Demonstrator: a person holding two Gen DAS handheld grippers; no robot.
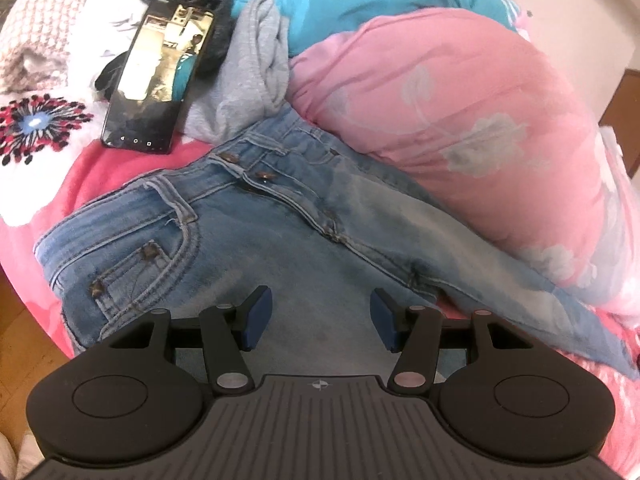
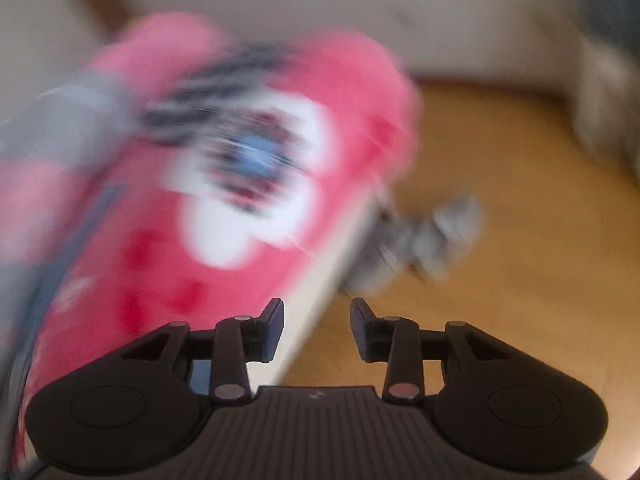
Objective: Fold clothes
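Left tool stands released, its blue pads apart with nothing between them, poised just above the upper leg of the jeans. Right tool is likewise released and empty, aimed past the bed's edge toward the wooden floor; its view is badly blurred, so detail there is unreliable. The jeans lie face up on the red flowered bedspread, waistband toward the far left, legs running to the near right and partly tucked under a pink pillow. Beyond the waistband a phone rests against a grey garment, with a blue pillow furthest back. A grey crumpled item lies on the floor near the bed; what it is cannot be told. Judgement: folding of the jeans has hardly begun, as they are spread and uneven. To do the step well, the legs should first be drawn clear of the pink pillow and laid one upon the other, each tool pinching a single edge of denim rather than the bedspread beneath, and the fold kept away from the phone.
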